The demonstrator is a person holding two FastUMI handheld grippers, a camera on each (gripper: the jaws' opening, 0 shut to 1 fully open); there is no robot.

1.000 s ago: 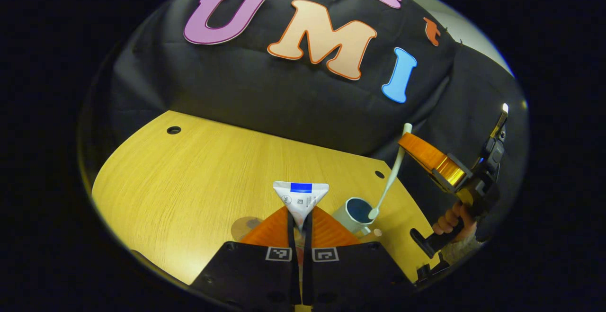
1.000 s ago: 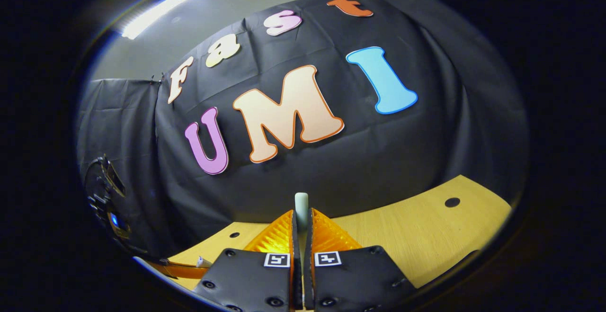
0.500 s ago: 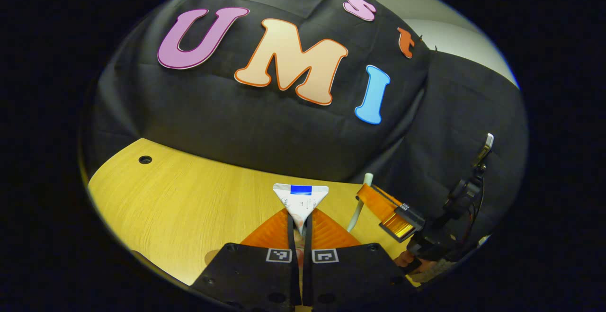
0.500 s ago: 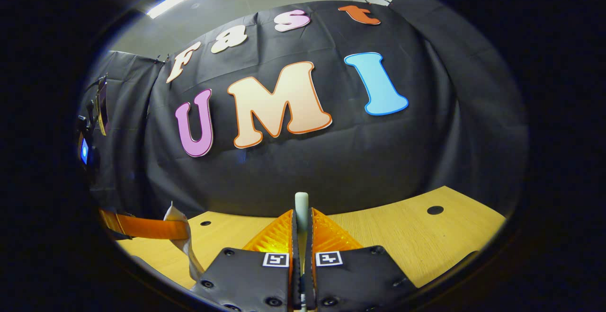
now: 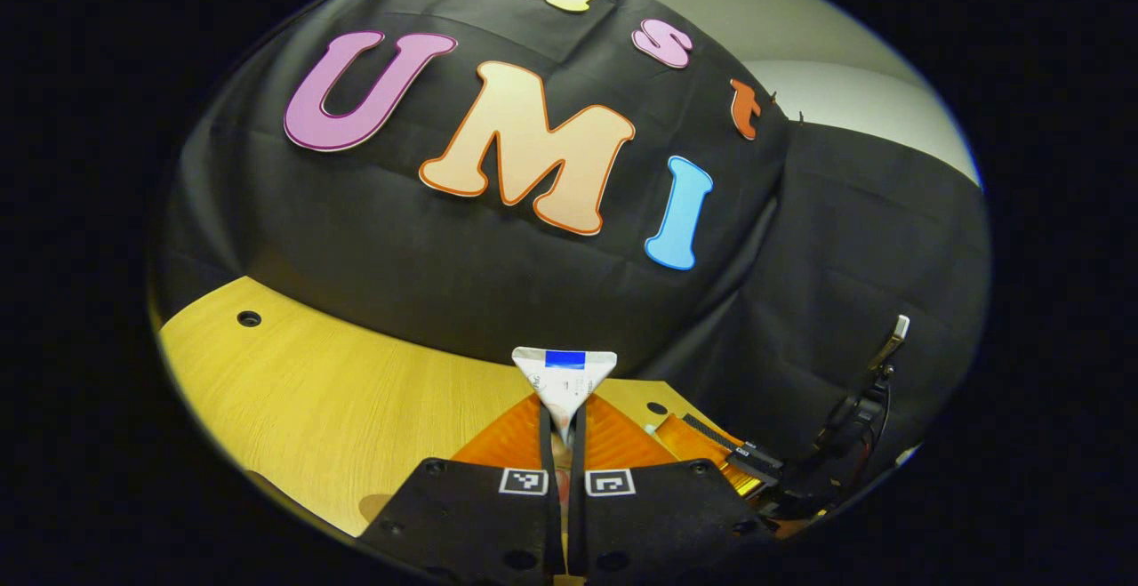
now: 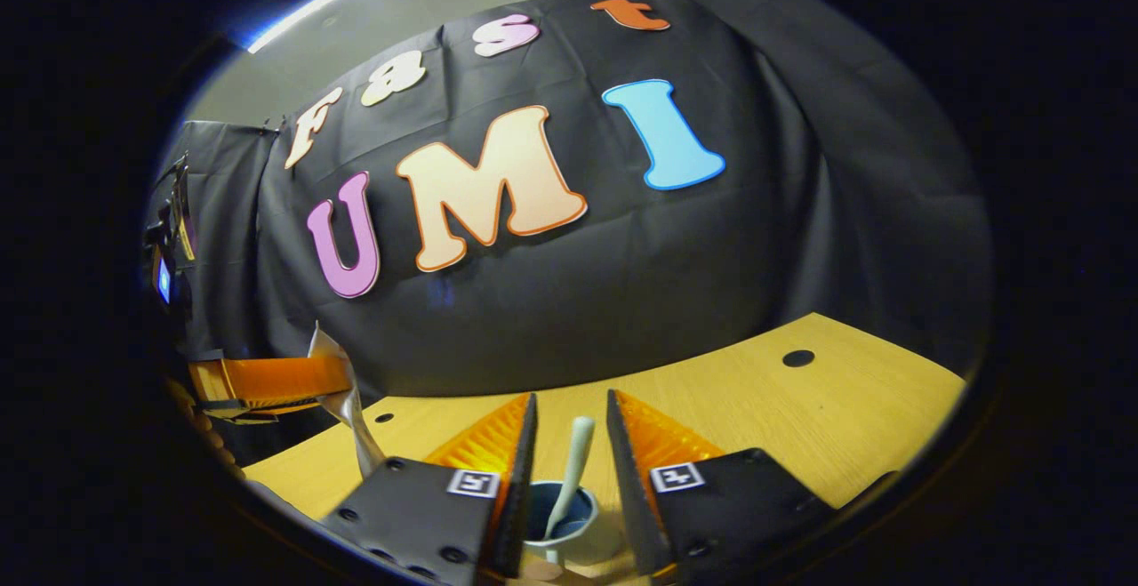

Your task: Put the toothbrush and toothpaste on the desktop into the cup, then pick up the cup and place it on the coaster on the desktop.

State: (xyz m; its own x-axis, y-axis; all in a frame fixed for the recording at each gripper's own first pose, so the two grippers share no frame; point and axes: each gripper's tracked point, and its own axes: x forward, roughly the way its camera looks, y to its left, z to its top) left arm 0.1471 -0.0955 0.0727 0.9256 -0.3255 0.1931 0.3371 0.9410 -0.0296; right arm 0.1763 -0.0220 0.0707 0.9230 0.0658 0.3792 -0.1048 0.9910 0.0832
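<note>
In the right gripper view, we see the right gripper (image 6: 569,421) poised level over the pale wood-grain desktop (image 6: 756,408), its two ribbed, wedge-shaped fingers (image 6: 484,444) spread wide apart and pressing on nothing. Between them, just below, stands the round white cup with a dark blue inside (image 6: 569,524), and the slim, pale plastic toothbrush (image 6: 573,466) leans in it, handle end up, clear of both fingers. At the left edge of that view the left gripper (image 6: 342,381) reaches in from the side, level above the desk, with the crimped tube hanging down from its tip.

In the left gripper view, we see the left gripper (image 5: 562,430) pinched narrow on the white, flat-ended toothpaste tube with a blue band (image 5: 564,377), whose fanned crimp rises above the fingertips while both ribbed fingers press its neck. The tube is held in the air above the smooth desktop, which has small round holes. Low at right, we glimpse the right gripper (image 5: 711,448) and its dark body.
</note>
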